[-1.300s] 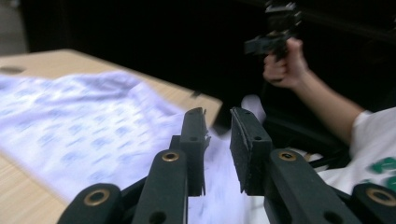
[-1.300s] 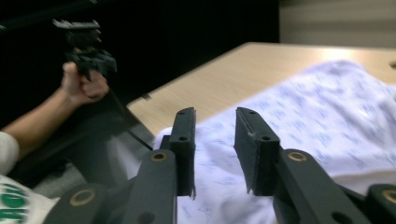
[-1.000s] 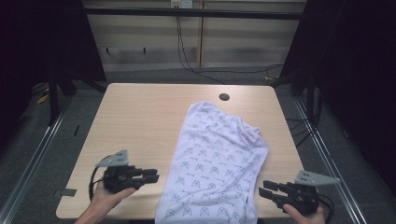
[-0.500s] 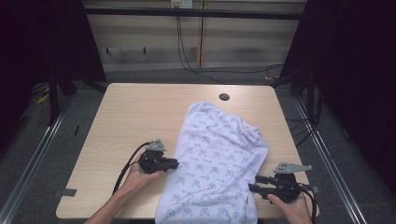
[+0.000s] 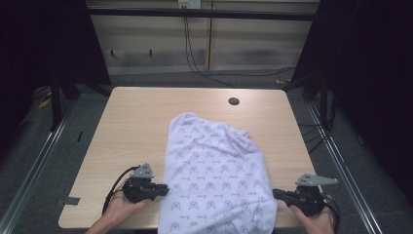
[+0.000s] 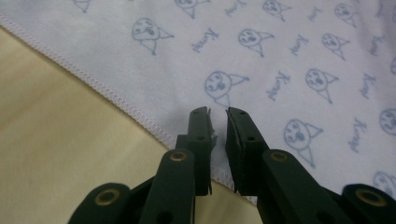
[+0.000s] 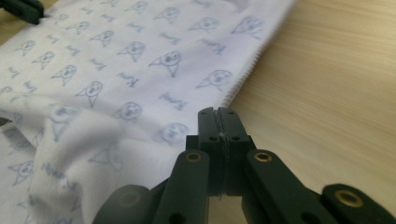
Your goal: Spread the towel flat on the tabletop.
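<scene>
The printed white cloth lies spread over the near middle of the wooden table, its far end rumpled and rounded, its near end reaching the table's front edge; no fold has been made in it yet, so the work on it stands at the grasping step. On its left hem, the left gripper lies low on the table with its tips at the stitched edge; the left gripper view shows the jaws with a narrow gap between them and the hem running under and between them, the pads not yet pressed together on it. On the opposite side, the right gripper sits at the cloth's near right corner; its jaws have just been closing and now stand fully together, though whether any fabric is pinched between them I cannot tell, the hem appearing just beside the tips. Judgement: both grasps remain unconfirmed; lifting and folding are still to do.
</scene>
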`<action>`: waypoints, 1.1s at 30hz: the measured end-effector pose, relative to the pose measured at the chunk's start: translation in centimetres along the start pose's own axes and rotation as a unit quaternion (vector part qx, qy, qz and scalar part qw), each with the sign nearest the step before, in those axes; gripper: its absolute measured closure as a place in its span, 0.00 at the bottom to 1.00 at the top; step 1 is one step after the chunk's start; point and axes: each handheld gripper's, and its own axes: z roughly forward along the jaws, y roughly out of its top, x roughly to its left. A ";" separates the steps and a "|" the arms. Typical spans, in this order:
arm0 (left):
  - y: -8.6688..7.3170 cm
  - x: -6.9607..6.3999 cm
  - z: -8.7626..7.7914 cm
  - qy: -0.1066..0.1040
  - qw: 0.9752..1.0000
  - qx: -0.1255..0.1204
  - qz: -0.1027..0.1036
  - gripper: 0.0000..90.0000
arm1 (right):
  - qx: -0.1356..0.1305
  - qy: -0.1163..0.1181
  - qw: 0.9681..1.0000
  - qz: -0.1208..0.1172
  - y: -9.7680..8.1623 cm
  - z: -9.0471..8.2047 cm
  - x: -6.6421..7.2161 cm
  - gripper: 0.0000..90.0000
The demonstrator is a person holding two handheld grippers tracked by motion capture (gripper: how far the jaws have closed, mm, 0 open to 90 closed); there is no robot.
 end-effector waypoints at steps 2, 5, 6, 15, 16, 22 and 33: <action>-0.8 -0.4 -0.7 -0.006 1.000 0.003 -0.009 0.89 | -0.008 0.007 1.000 0.003 -0.5 -1.0 -0.1 0.99; -1.6 -1.0 -1.4 -0.031 0.999 0.006 -0.020 0.86 | -0.010 0.019 1.000 -0.014 -0.9 -2.3 0.9 0.99; -1.6 -1.0 -1.5 -0.031 0.999 0.009 -0.014 0.82 | -0.003 0.021 1.000 -0.019 -1.1 -2.4 1.2 0.98; 2.7 2.2 -0.1 -0.015 0.999 -0.047 -0.014 0.94 | -0.022 0.035 0.999 -0.023 1.8 0.9 -0.3 0.73; 3.0 2.6 0.3 -0.007 0.999 -0.045 -0.014 0.95 | -0.016 0.033 0.999 -0.031 2.8 2.0 -0.6 0.74; 4.1 5.1 3.1 0.035 0.998 -0.032 -0.035 0.85 | -0.045 0.022 0.996 -0.070 9.7 6.7 -2.2 0.76; 3.6 5.2 2.7 0.028 0.998 -0.035 -0.033 0.84 | 0.021 0.022 0.998 -0.047 13.5 15.1 -4.1 0.92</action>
